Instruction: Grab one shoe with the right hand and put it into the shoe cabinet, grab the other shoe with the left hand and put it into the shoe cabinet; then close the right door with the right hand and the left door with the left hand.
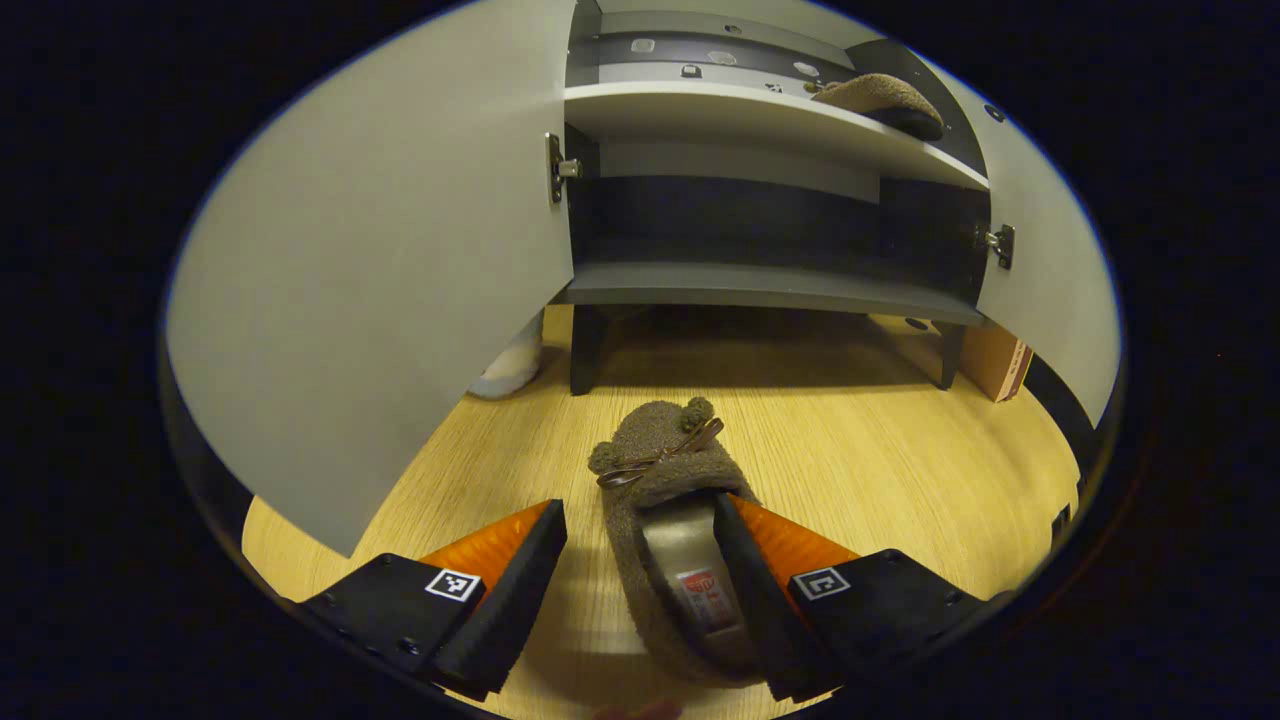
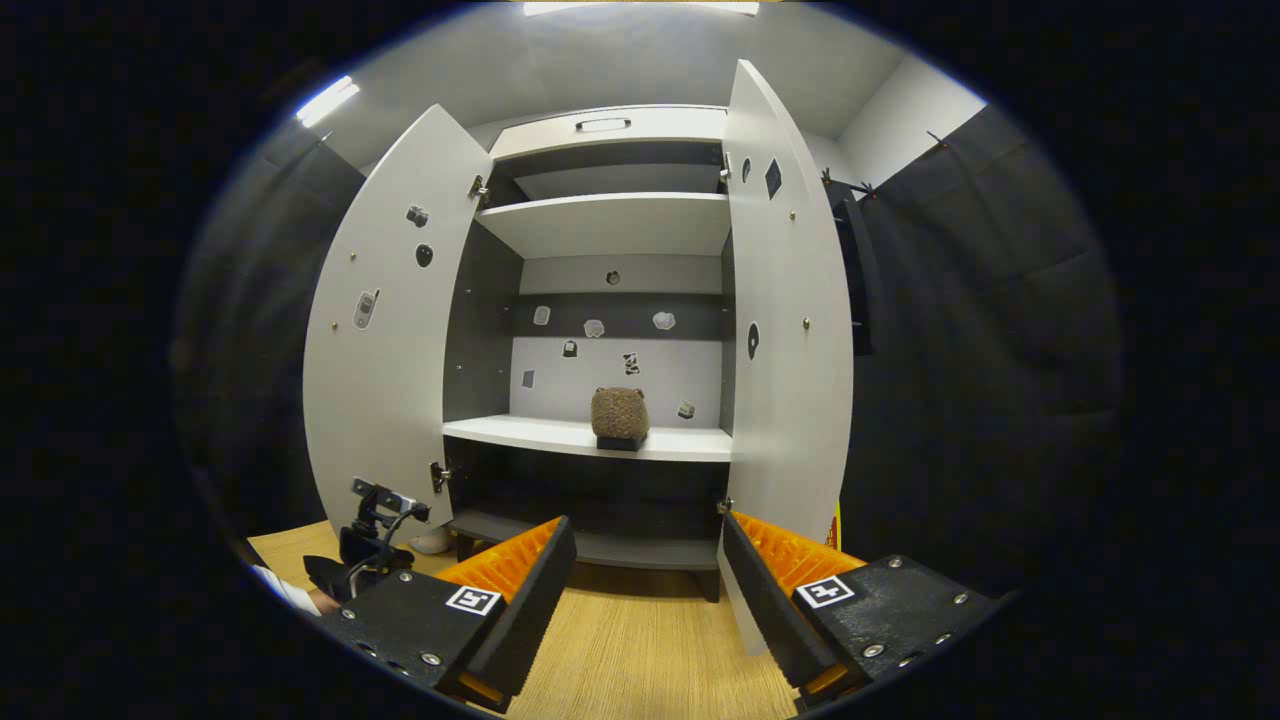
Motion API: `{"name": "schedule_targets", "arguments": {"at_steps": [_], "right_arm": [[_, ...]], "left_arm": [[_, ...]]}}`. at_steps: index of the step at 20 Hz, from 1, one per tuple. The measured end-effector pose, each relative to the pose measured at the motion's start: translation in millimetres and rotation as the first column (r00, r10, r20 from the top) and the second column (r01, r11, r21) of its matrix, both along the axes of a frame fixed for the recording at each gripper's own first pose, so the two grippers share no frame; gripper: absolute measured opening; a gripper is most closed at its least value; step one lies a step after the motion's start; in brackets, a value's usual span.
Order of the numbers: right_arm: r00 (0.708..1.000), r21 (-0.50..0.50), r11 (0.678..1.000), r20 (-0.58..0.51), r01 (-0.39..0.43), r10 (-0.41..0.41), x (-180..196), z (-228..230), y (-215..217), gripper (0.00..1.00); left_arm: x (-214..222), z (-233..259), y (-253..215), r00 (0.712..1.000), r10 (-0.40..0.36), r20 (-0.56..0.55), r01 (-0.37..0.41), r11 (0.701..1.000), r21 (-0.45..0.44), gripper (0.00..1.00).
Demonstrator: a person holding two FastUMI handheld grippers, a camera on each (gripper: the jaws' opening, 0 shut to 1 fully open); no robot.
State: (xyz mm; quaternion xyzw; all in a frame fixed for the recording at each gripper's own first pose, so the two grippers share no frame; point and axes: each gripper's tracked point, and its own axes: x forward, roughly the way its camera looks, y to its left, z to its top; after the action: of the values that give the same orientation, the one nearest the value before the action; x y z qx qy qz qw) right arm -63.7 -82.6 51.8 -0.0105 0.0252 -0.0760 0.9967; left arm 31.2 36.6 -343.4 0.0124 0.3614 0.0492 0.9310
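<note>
Looking along my left gripper (image 1: 640, 560), I see its jaws spread wide over the wood floor (image 1: 900, 470), gripping nothing: the left finger stands clear, and the right finger sits inside the opening of a fuzzy brown shoe (image 1: 665, 480) that lies toe toward the cabinet (image 1: 760, 290). The left door (image 1: 380, 270) hangs open beside me, the right door (image 1: 1050, 270) is open too, and the other shoe (image 1: 880, 98) rests on the middle shelf (image 1: 740, 115), toward its right end. From my right gripper (image 2: 648, 590), jaws likewise apart and empty, held back from the cabinet, that shelved shoe sits between both open doors. The left gripper shows low at the left there, with a bit of sleeve (image 2: 285, 590).
</note>
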Motion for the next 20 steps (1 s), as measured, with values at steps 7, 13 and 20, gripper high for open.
{"name": "schedule_targets", "arguments": {"at_steps": [7,13,20], "right_arm": [[0.997,-0.032,0.997,-0.043,-0.063,0.062,8.9,-13.4,14.7,0.92],[0.994,-0.021,0.996,-0.062,-0.089,0.088,19.0,-22.5,23.6,0.93],[0.995,-0.039,0.995,-0.043,-0.09,0.088,26.1,-14.6,31.1,0.94]], "left_arm": [[28.3,-29.4,11.3,1.0,0.0,-0.017,0.0,1.0,0.0,0.8],[22.9,-12.3,5.1,1.0,-0.003,0.009,0.003,0.999,-0.04,0.18],[12.2,177.6,-53.2,0.962,-0.082,0.261,0.105,0.992,-0.072,0.13]]}}
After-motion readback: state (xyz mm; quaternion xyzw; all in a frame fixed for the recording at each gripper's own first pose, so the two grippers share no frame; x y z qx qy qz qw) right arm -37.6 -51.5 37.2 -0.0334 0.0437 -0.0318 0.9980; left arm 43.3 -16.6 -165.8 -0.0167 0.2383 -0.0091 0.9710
